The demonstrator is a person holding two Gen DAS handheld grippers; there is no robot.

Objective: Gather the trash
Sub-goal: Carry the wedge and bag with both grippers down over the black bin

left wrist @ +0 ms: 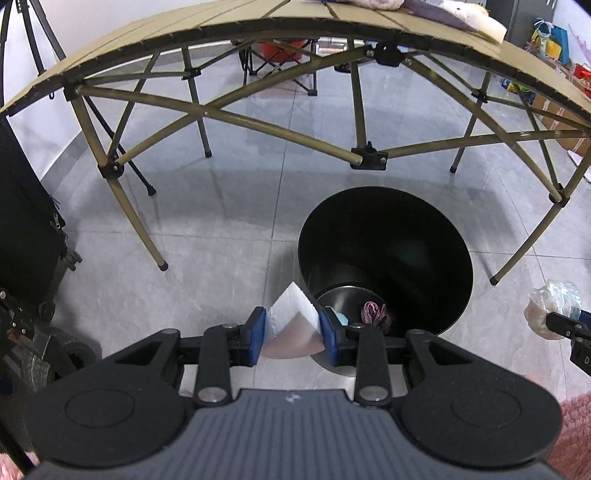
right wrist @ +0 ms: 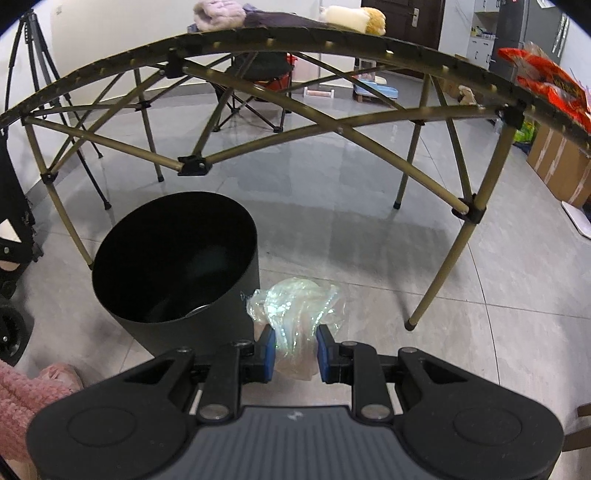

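Step in hand: carrying two pieces of trash to the black bin, on the tiled floor before the folding table.

Left gripper: clamped on a white foam wedge; poised just at the bin's near rim, wedge part over floor, part over the opening. Long axis along the fingers, pointed tip forward and downward, broad curved end toward the camera.

Right gripper: clenched on a crumpled clear plastic bag; beside the bin's outer wall, over floor, not over the opening. No clear long axis; bulk bunched ahead of the fingers.

Bin contents: a few scraps at the bottom, unclear.

Next move, judged: shift each load fully above the opening, then release.
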